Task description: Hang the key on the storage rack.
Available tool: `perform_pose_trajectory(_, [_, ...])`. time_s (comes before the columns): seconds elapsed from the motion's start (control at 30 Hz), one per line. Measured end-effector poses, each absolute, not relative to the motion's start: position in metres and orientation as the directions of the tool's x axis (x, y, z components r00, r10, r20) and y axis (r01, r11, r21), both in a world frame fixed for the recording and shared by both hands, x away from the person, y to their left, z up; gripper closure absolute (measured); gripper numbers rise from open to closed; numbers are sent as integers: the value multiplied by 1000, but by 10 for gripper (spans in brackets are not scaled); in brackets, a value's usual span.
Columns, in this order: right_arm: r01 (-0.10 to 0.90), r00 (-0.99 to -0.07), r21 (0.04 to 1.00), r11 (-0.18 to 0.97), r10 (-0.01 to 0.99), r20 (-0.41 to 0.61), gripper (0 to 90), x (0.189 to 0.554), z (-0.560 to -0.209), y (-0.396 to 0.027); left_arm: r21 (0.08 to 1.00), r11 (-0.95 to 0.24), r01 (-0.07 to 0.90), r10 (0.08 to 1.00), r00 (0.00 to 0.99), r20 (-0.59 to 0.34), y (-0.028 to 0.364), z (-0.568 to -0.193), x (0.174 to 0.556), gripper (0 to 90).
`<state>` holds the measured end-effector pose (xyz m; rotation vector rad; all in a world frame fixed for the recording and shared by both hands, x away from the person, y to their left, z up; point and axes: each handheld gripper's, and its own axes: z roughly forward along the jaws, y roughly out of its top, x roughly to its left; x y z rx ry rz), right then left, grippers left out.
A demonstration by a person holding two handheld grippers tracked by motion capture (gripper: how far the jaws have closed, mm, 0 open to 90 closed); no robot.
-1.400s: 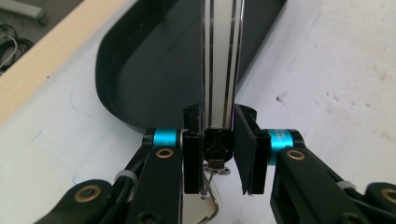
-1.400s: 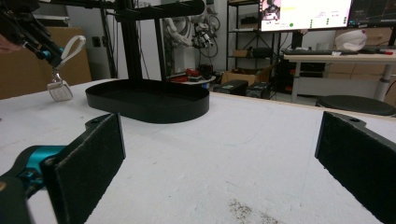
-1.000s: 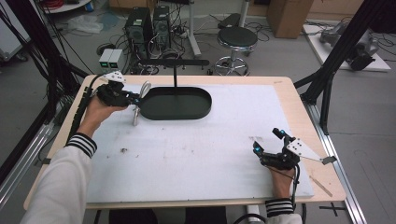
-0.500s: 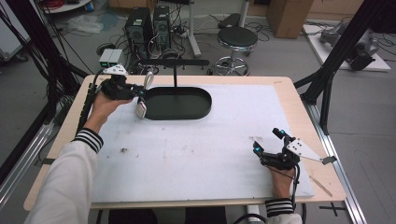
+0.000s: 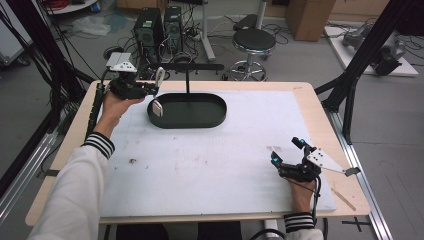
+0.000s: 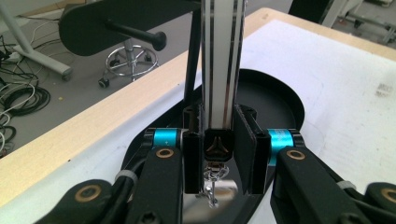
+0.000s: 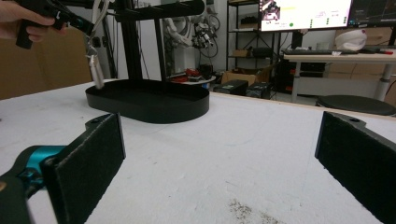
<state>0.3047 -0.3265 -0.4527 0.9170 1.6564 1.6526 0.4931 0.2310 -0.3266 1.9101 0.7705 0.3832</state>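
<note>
Item: lanyard (image 6: 222, 60), white strap with dark stripes along its length, ending in a black clasp and a small metal clip from which a pale tag (image 5: 156, 107) hangs. No writing can be read on strap or tag.

Location: high view, about 10 o'clock from the table's middle, over the left end of the tray (image 5: 215, 116). The strap rises in a loop (image 5: 159, 76) above the jaws; the tag dangles just inside the tray's left rim. In the right gripper view the tag (image 7: 96, 72) hangs above the tray's (image 7: 154, 105) near-left edge.

Left gripper (image 5: 148, 89): held in a hand (image 5: 112, 105) at the table's 10 o'clock corner, jaws pinched tight on the lanyard at its clasp (image 6: 217, 142); the pads press on both sides of it.

Right gripper (image 5: 285, 150): rests on the table at about 4 o'clock, near the front right corner, well apart from the tray. Its jaws stand wide apart with nothing between them, as the right gripper view shows.

Tray: black, oval, shallow, with an upright post (image 5: 188, 82) bearing a crossbar (image 5: 182, 66), at 12 o'clock on the white mat (image 5: 210, 165).

Background: a monitor (image 7: 306, 13) in the right gripper view carries text too small to read.
</note>
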Motion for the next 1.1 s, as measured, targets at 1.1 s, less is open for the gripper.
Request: perform_pose_trajectory(1.1, [40, -570, 999, -15, 821, 35, 5, 305, -453, -327, 889, -192, 417, 725, 671, -158, 248, -341, 508, 739])
